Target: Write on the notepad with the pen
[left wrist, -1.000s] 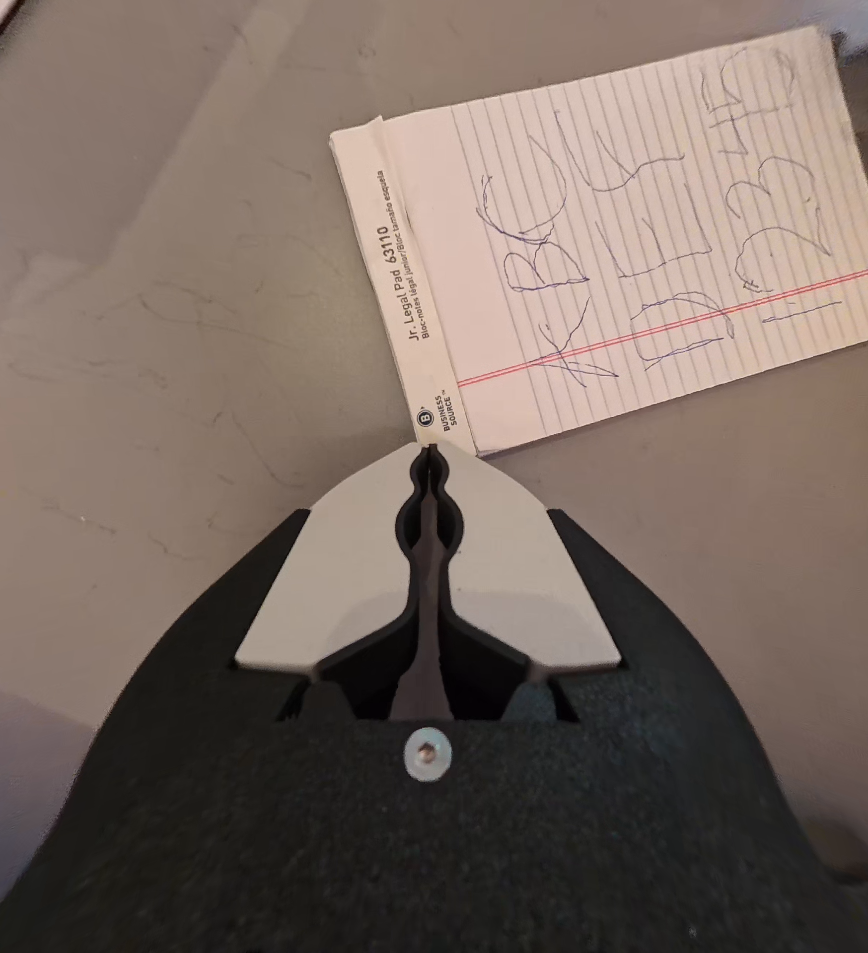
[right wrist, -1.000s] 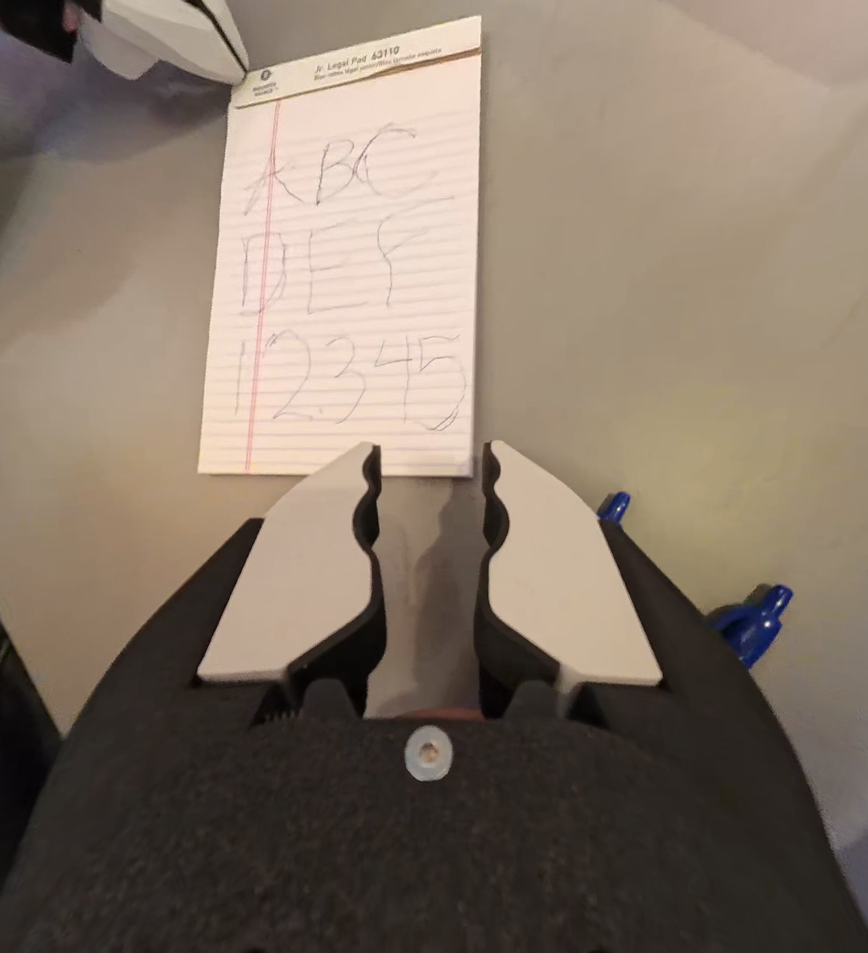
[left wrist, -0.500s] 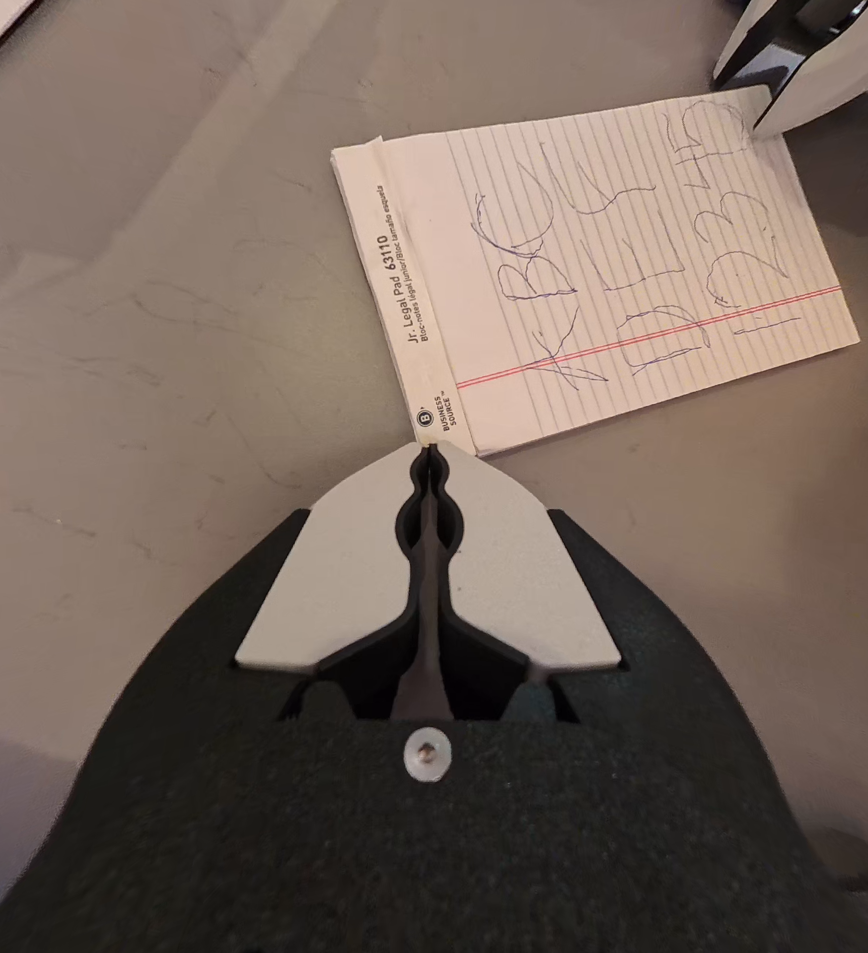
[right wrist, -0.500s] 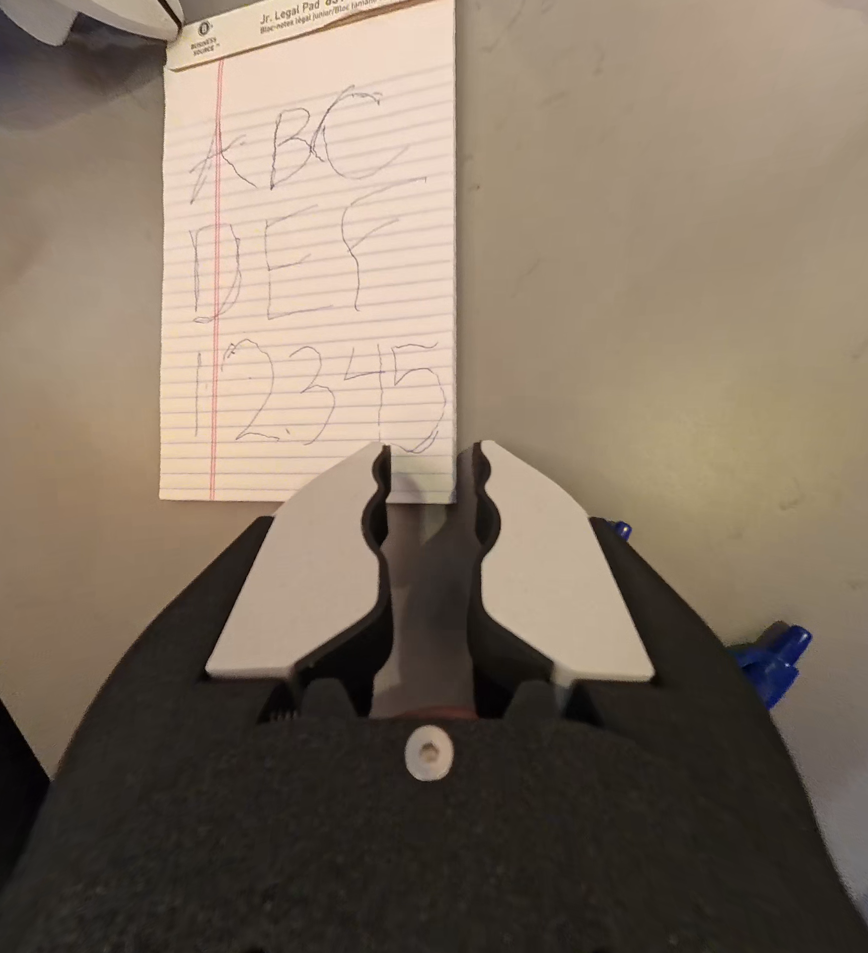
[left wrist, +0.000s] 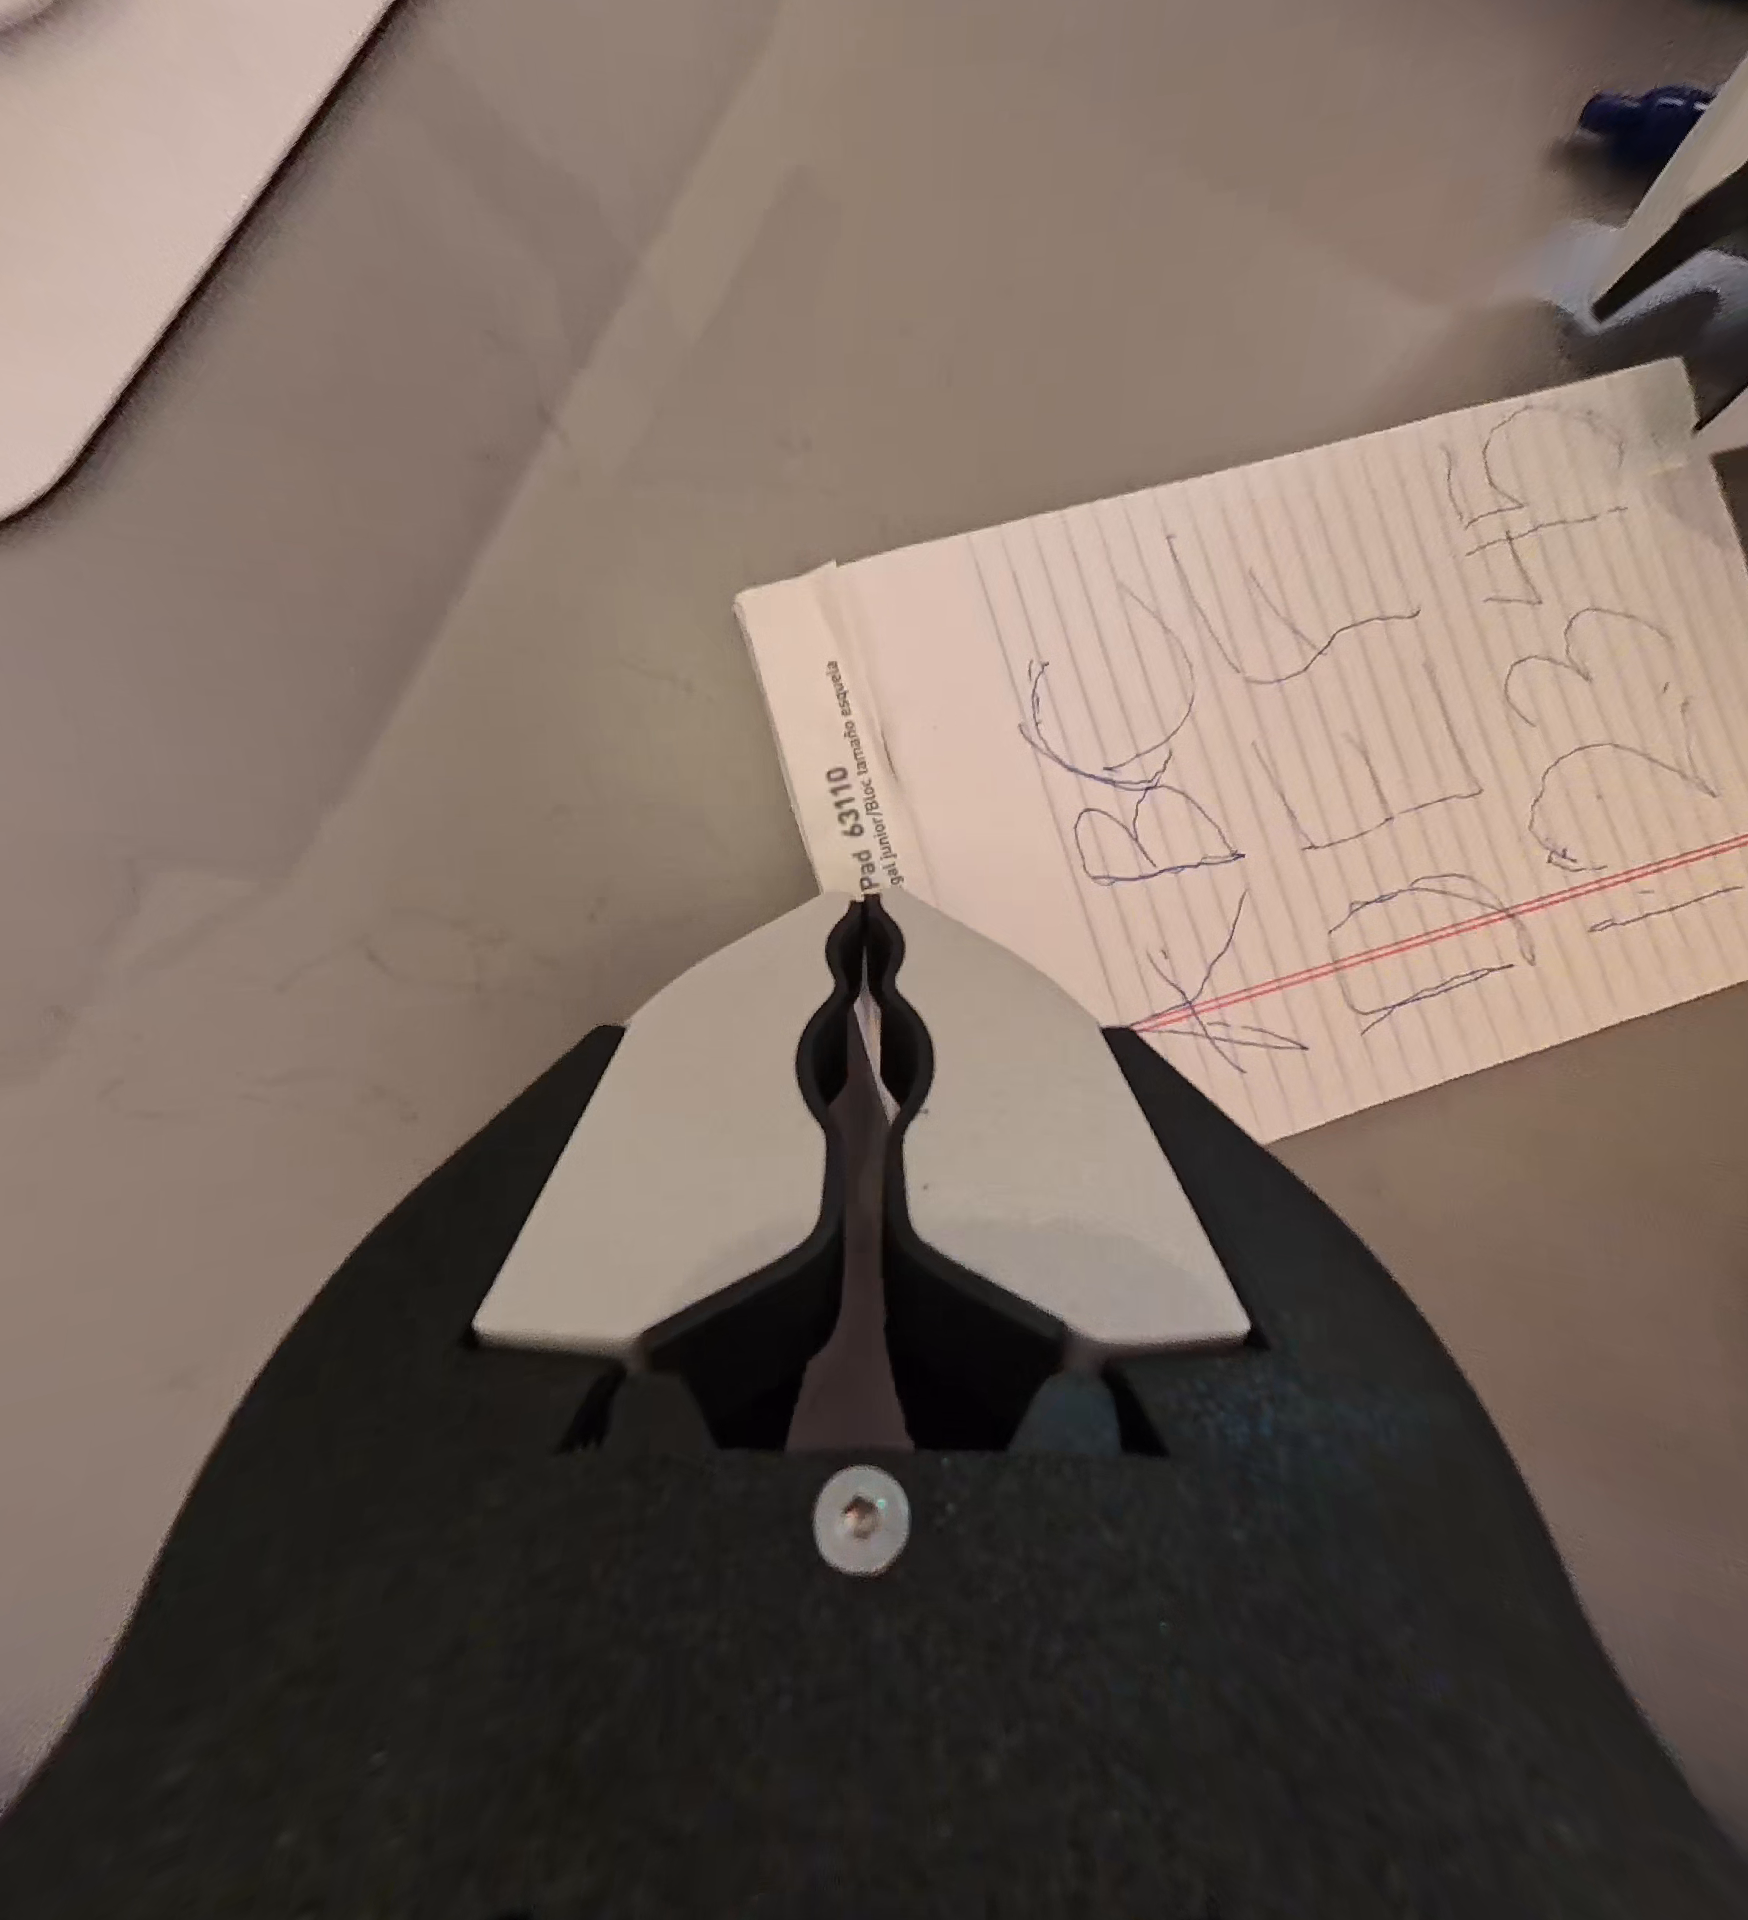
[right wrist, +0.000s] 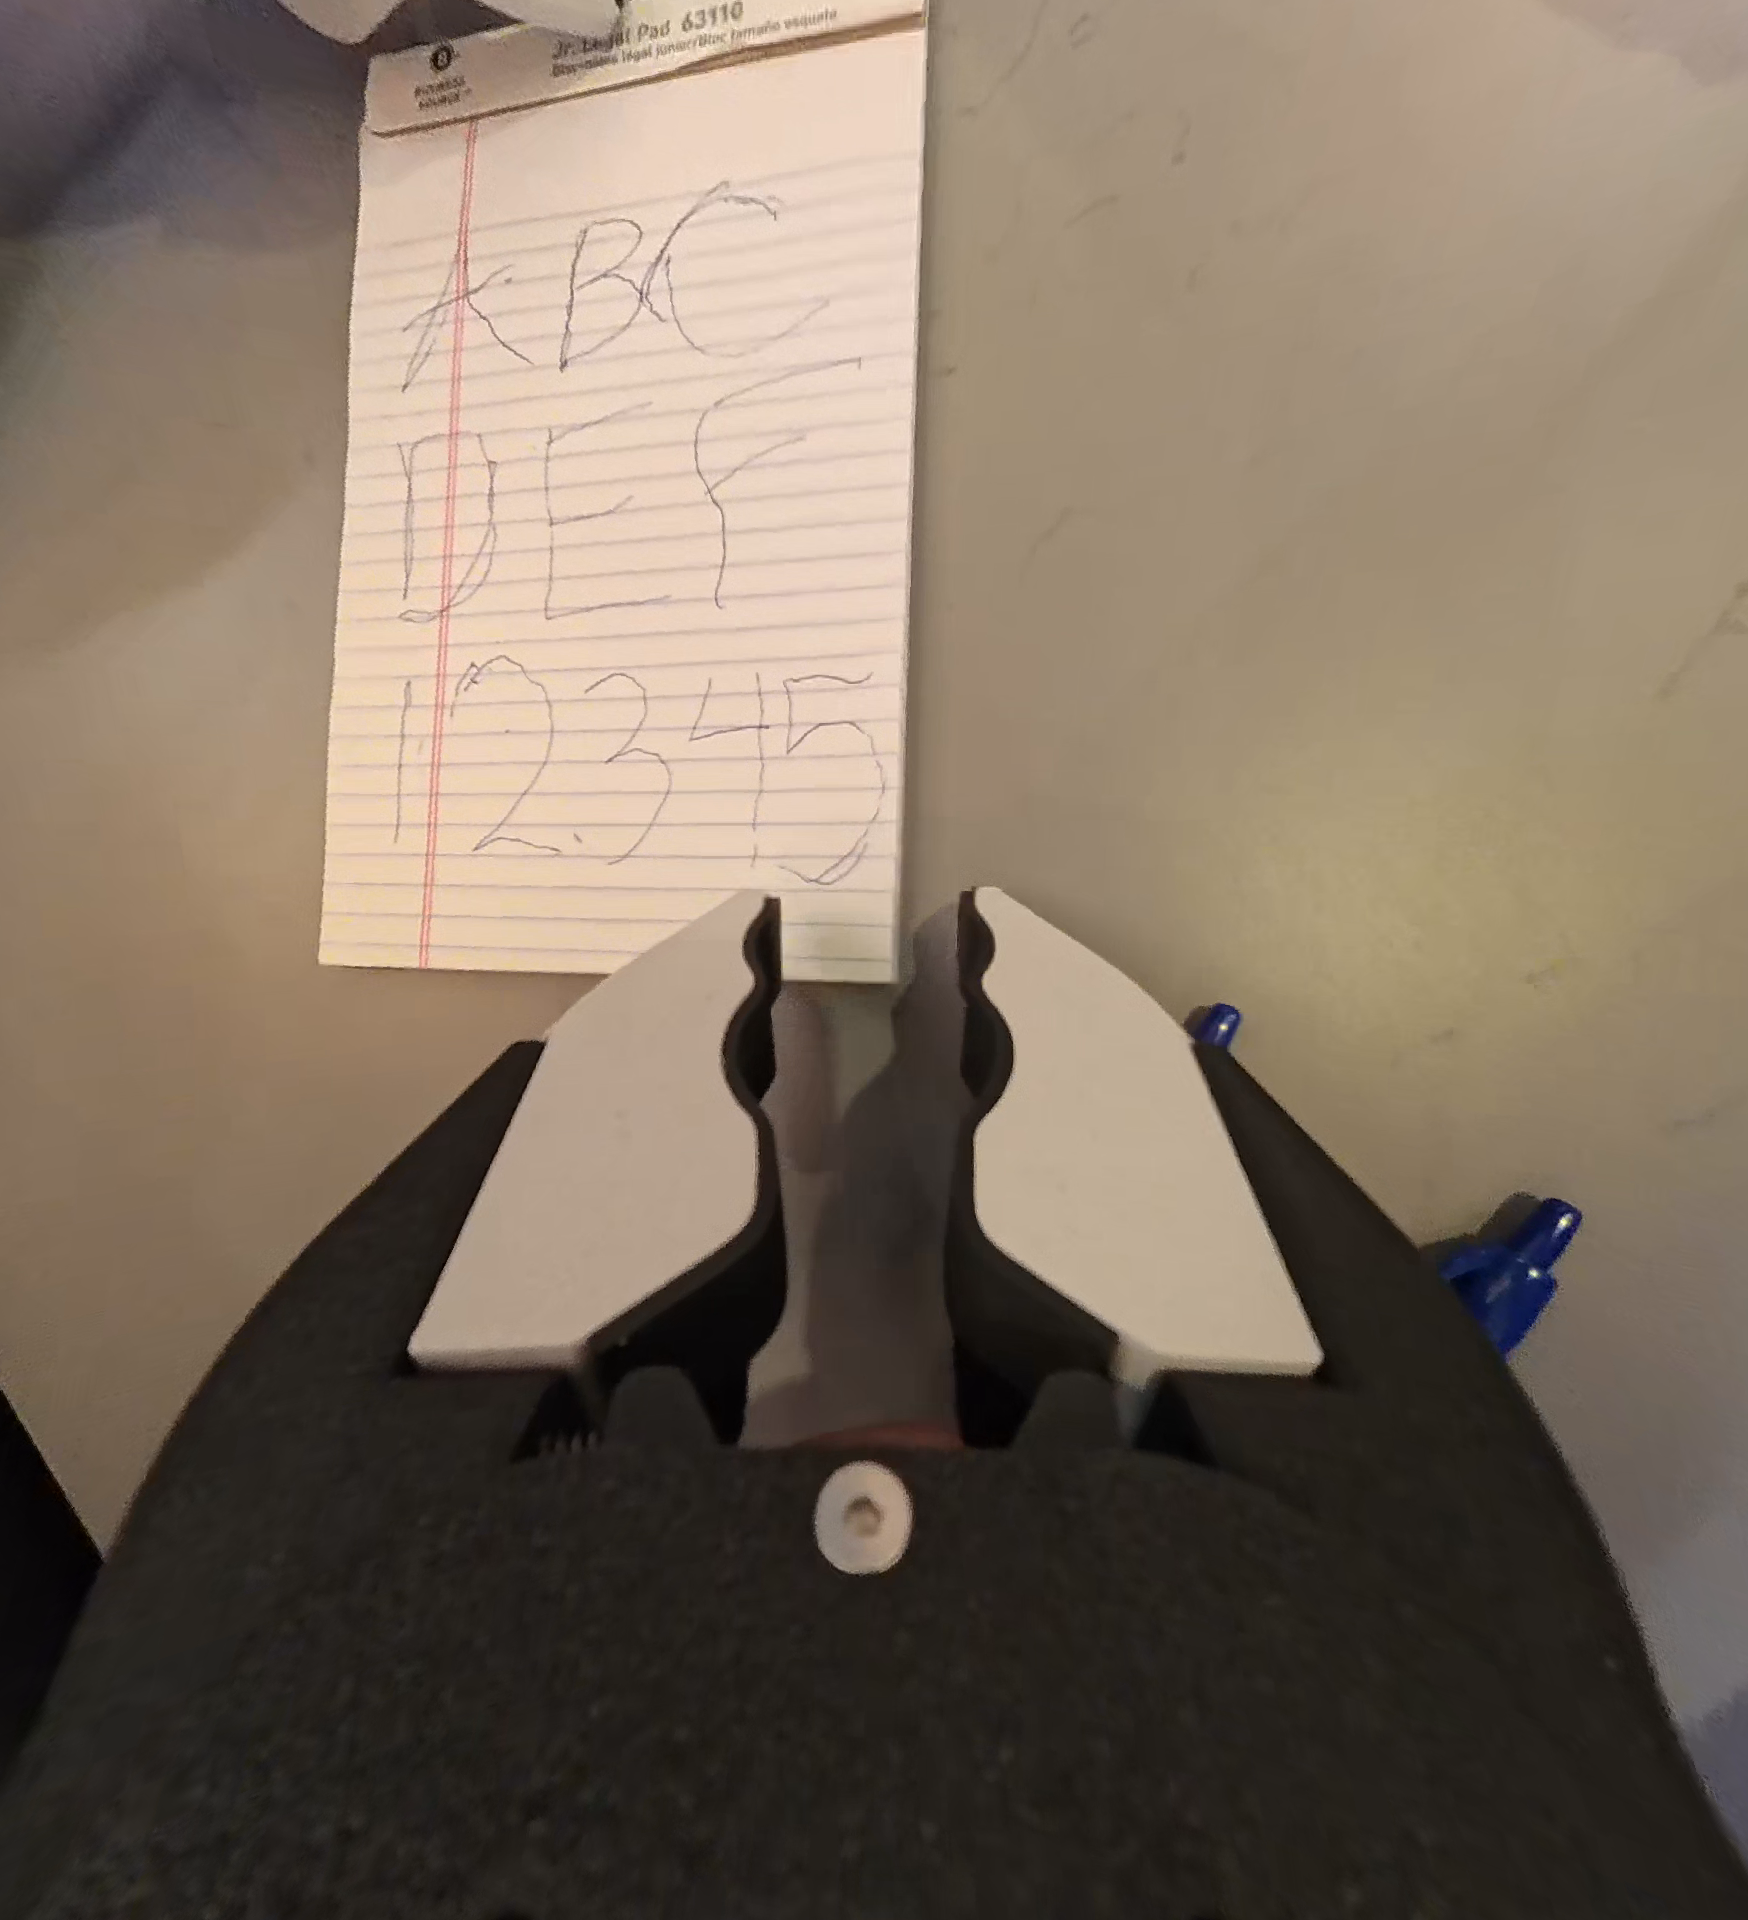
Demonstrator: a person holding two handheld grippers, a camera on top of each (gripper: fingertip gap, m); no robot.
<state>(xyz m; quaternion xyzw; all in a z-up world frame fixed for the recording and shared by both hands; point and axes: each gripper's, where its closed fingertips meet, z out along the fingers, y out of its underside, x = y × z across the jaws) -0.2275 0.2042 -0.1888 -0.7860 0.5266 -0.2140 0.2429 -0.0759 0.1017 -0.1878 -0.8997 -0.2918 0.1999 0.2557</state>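
Note:
A white lined notepad (left wrist: 1369, 790) with blue pen writing lies flat on the grey table. My left gripper (left wrist: 865, 912) is shut, and its tips lie over a corner of the pad's top binding strip. The white pad shows through the gap between the fingers. My right gripper (right wrist: 870, 902) is open and empty, its tips over the bottom right corner of the notepad (right wrist: 641, 520). Its fingers (left wrist: 1743, 156) also show at the upper right of the left wrist view. A blue pen (right wrist: 1504, 1268) lies on the table, partly hidden behind my right gripper. It also shows in the left wrist view (left wrist: 1639, 109).
A flat white object with a rounded corner (left wrist: 70, 260) lies at the far left of the grey table (left wrist: 434, 831). The left gripper's fingers (right wrist: 548, 8) show at the pad's top edge in the right wrist view.
My left gripper has slid forward over the pad's binding strip. My right gripper moved in over the pad's bottom corner; its fingers narrowed, then spread again.

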